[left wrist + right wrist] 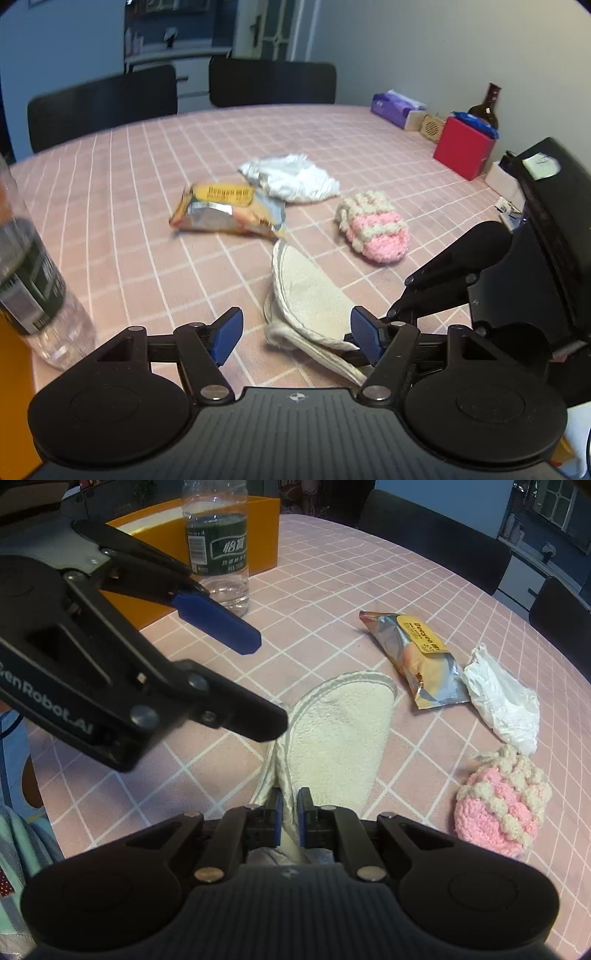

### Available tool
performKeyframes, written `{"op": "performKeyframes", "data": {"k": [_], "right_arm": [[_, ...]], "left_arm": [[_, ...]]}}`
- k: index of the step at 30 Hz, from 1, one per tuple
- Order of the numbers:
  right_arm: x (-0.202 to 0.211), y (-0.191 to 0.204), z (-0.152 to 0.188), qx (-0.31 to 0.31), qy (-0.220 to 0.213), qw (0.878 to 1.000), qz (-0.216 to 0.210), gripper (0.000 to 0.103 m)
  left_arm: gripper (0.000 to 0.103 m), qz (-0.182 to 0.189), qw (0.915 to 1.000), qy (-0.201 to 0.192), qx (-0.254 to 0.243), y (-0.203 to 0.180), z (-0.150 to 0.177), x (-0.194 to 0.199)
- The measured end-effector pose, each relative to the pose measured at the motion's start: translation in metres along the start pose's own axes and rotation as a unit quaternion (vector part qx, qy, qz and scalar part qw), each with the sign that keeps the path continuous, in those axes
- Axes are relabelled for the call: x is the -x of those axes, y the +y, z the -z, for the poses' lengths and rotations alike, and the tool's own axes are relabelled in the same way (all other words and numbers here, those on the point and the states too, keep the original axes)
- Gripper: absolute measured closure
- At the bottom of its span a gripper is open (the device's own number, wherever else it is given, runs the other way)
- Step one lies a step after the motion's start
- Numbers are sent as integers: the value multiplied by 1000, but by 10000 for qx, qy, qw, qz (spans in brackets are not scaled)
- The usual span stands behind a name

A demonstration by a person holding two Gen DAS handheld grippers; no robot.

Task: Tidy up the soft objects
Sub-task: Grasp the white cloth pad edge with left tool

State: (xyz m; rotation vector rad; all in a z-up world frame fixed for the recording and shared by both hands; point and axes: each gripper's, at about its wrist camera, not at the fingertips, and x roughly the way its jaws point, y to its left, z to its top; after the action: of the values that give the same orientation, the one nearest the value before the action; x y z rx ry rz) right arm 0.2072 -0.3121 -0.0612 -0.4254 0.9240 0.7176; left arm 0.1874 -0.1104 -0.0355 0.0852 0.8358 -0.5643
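A pink grid-patterned counter (332,572) carries a cream terry cloth (340,731) near its front edge. The right gripper (290,808) pinches the cloth's near end; the left gripper (295,334) gapes wide, empty, beside it.

- Pink grid-checked tablecloth (147,155) covers the table.
- Two dark chairs (103,103) at its far edge.
- Pale wall (424,44) along its right edge.
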Motion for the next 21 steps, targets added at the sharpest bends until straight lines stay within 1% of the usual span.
{"op": "performKeyframes", "data": {"k": [4,8,9,11,13,14,17,18,19,21], "right_arm": [[-1,-1,-1,-2,53,10000,-18,96],[-1,0,0,62,78,10000,0,96],[-1,0,0,72,78,9999,7,96],[-1,1,0,76,78,9999,10,96],[-1,-1,1,80,63,9999,-14,96],[-1,-1,2,83,52,9999,-27,96],[0,-2,2,26,27,10000,-69,96],[0,-3,2,10,22,10000,-83,95],[0,-3,2,-4,18,10000,-95,95],[0,-6,4,-54,6,9999,-110,95]], "left_arm": [[23,111,9981,290,531,9,5,-24],[24,284,9924,458,1106,19,7,-44],[29,326,9909,485,1209,19,8,-47],[33,360,9892,445,1347,20,8,-52],[34,311,9895,376,1364,17,7,-55],[36,256,9900,341,1345,13,6,-56],[42,-108,9953,292,914,-6,6,-60],[50,-200,9962,259,805,-10,7,-61],[52,-198,9964,244,785,-12,7,-62],[69,-128,9967,277,758,-13,6,-63]]}}
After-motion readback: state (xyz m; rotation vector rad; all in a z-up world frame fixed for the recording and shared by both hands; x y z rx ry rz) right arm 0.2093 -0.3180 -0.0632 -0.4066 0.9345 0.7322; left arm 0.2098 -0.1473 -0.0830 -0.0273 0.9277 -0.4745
